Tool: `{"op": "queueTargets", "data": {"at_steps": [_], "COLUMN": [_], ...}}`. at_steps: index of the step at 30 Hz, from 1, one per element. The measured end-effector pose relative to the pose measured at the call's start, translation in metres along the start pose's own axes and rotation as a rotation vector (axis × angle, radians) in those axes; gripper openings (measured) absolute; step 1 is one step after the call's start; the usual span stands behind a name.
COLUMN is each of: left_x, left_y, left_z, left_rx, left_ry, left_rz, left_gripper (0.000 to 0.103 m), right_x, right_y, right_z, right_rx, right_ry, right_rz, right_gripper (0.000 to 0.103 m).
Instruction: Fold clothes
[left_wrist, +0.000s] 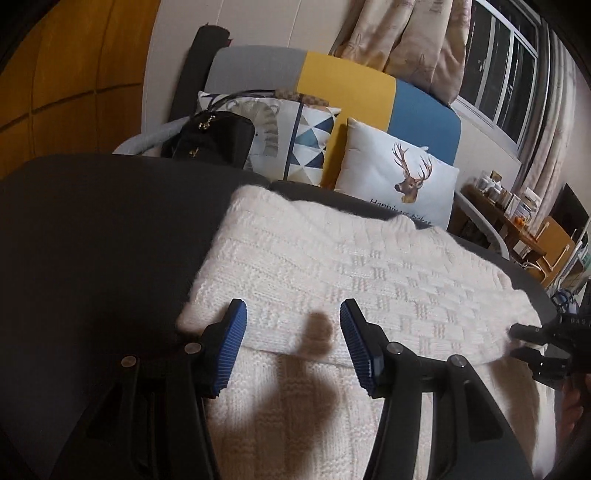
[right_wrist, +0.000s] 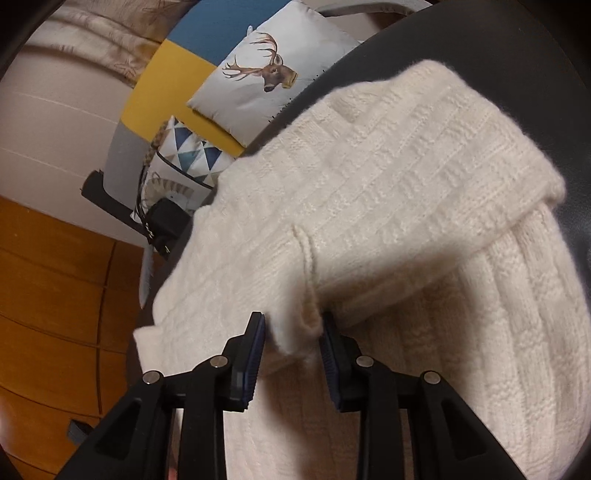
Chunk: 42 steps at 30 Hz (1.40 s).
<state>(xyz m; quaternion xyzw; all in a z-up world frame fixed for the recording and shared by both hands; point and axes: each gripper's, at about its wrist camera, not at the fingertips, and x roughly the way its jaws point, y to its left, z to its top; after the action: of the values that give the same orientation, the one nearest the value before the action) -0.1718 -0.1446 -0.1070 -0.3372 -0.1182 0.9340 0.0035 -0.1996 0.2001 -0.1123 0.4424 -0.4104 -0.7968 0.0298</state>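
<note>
My left gripper (left_wrist: 291, 314) hangs with its jaws wide apart and nothing between them, just above the near fold of the cream knitted sweater (left_wrist: 332, 266), which lies folded on the dark counter (left_wrist: 92, 229) in front of the sofa (left_wrist: 347, 85) with its deer cushion (left_wrist: 399, 177). My right gripper (right_wrist: 293, 328) sits at the sweater's right-hand edge with a bunched fold of the knit between its blue pads (right_wrist: 255, 354); the fold seems to touch them, but I cannot tell whether they truly pinch it.
</note>
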Motion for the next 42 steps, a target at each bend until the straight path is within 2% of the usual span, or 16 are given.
{"op": "queueTargets", "data": {"at_steps": [6,9,11,16,18,20,22,25,28,29,30,31,34,36,38,42], "left_x": [-0.011,-0.021,-0.024,-0.027,-0.025,-0.024,-0.024,-0.012,0.008,0.011,0.011,0.01,0.006,0.01,0.017,0.018], "left_y": [0.01,0.015,0.016,0.004,0.004,0.001,-0.011,-0.026,-0.029,-0.031,-0.032,-0.033,-0.037,-0.044,-0.049,-0.026], "left_z": [0.002,0.002,-0.003,-0.013,-0.012,-0.01,-0.007,-0.005,-0.009,-0.009,-0.01,-0.01,-0.01,-0.012,-0.012,0.008], "left_rx": [-0.055,-0.047,-0.017,0.104,0.08,0.058,0.107,0.208,0.256,0.268,0.28,0.28,0.289,0.325,0.345,0.211], "left_ry": [-0.025,-0.022,0.033,0.079,0.101,0.136,0.135,0.135,0.208,0.209,0.202,0.192,0.176,0.193,0.208,0.123], "left_rz": [-0.086,-0.102,-0.133,-0.058,-0.106,-0.226,-0.298,-0.227,-0.174,-0.158,-0.143,-0.145,-0.188,-0.172,-0.127,-0.024], "left_gripper": [0.056,0.056,0.056,0.056,0.056,0.056,0.056,0.056,0.055,0.046,0.026,0.018,0.012,0.0,0.0,0.0], "right_x": [-0.017,-0.028,-0.034,-0.042,-0.044,-0.045,-0.047,-0.051,-0.058,-0.061,-0.063,-0.067,-0.076,-0.082,-0.086,-0.097], "right_y": [0.031,0.049,0.061,0.095,0.104,0.112,0.121,0.132,0.143,0.146,0.15,0.154,0.167,0.174,0.179,0.181], "right_z": [0.004,0.009,0.013,0.021,0.024,0.027,0.029,0.032,0.037,0.039,0.04,0.042,0.044,0.043,0.042,0.04], "right_rx": [-0.141,-0.199,-0.22,-0.269,-0.271,-0.278,-0.292,-0.302,-0.304,-0.304,-0.304,-0.306,-0.321,-0.335,-0.341,-0.338], "right_ry": [-0.044,-0.066,-0.077,-0.113,-0.12,-0.118,-0.12,-0.129,-0.134,-0.136,-0.138,-0.144,-0.163,-0.173,-0.178,-0.199], "right_rz": [-0.025,-0.002,0.022,0.068,0.087,0.101,0.115,0.145,0.188,0.203,0.218,0.233,0.263,0.274,0.286,0.302], "right_gripper": [0.008,0.007,0.007,0.007,0.007,0.007,0.007,0.007,0.007,0.007,0.007,0.007,0.007,0.007,0.007,0.007]}}
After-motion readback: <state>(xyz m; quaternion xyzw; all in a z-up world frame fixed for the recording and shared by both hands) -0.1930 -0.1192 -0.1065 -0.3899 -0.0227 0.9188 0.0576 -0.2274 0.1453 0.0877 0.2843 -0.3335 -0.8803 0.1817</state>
